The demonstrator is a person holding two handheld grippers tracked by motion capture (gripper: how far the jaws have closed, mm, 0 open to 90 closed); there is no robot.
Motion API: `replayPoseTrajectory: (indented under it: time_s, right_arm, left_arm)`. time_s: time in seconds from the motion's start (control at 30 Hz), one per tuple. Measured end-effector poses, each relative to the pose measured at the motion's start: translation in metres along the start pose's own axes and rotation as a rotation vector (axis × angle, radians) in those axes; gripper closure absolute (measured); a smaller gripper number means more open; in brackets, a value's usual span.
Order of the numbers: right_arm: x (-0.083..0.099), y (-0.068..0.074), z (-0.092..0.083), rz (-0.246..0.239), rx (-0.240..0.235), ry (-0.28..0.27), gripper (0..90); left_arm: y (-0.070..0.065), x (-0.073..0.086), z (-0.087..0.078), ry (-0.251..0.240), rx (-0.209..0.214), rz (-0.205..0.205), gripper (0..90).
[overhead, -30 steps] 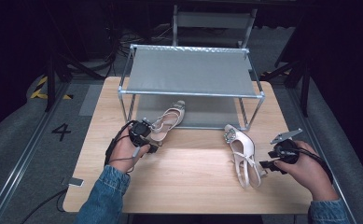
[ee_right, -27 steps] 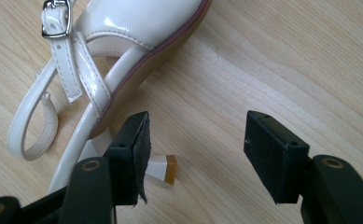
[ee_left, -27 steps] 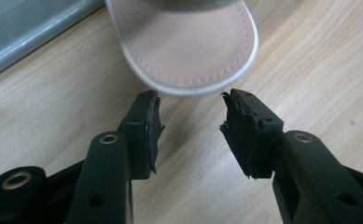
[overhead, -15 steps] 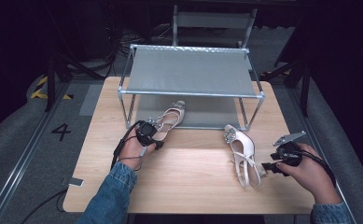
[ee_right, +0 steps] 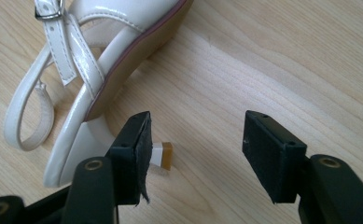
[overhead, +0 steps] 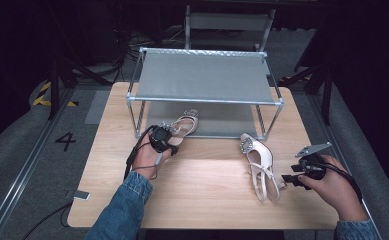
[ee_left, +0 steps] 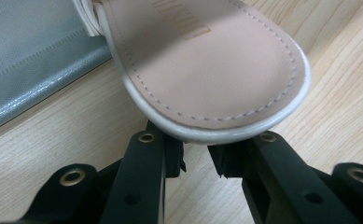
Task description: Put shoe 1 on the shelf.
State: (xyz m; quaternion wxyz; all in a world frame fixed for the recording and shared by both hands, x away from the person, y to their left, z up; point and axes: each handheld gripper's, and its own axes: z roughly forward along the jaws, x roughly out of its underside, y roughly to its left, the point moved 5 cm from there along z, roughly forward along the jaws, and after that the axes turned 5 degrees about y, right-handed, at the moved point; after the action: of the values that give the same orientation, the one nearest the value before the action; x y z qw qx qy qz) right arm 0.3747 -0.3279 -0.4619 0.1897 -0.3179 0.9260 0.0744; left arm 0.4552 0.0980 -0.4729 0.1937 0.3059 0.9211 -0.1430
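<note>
A beige sandal [overhead: 186,123] lies at the front edge of the rack's lower shelf, its toe under the rack. My left gripper [overhead: 170,138] sits at its heel end. In the left gripper view the jaws [ee_left: 195,147] stand narrowly apart, with their tips tucked under the sandal's heel rim [ee_left: 207,70], so they look shut on the heel below. A white slingback shoe [overhead: 258,162] lies on its side on the table to the right. My right gripper [overhead: 288,179] is open beside its heel. The heel tip [ee_right: 163,155] lies just inside the left jaw of the right gripper [ee_right: 195,140].
A metal shoe rack [overhead: 204,100] with two grey fabric shelves stands at the back of the wooden table [overhead: 207,200]. A small flat object [overhead: 81,195] lies by the table's near left corner. A chair [overhead: 227,22] stands behind the rack.
My left gripper has moved forward and right onto the sandal's heel end. My right gripper has drawn slightly right and back from the white shoe.
</note>
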Motion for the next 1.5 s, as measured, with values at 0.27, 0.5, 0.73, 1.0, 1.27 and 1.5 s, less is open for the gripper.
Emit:
replayPoseTrajectory:
  time_s: [0.27,0.5,0.73,1.0,1.27,1.5]
  right_arm:
    - [0.008,-0.002,0.000,0.016,0.004,0.006,43.5]
    - [0.014,-0.004,-0.002,0.031,0.010,0.008,43.6]
    - [0.017,-0.005,-0.003,0.037,0.008,0.010,43.6]
    - [0.013,-0.004,0.000,0.023,0.001,0.005,43.7]
    - [0.013,-0.004,0.000,0.024,-0.005,0.005,43.7]
    - [0.017,-0.006,0.000,0.027,-0.001,0.008,43.7]
  left_arm:
    - [-0.013,-0.017,0.001,-0.023,0.026,0.006,76.0]
    - [-0.023,-0.035,0.007,-0.048,0.040,0.035,77.9]
    - [-0.022,-0.053,0.015,-0.094,0.019,0.034,78.5]
    - [-0.015,-0.066,0.026,-0.134,-0.006,0.023,77.9]
    - [-0.005,-0.078,0.039,-0.154,-0.029,0.022,76.9]
    - [0.000,-0.089,0.053,-0.154,-0.042,0.038,75.7]
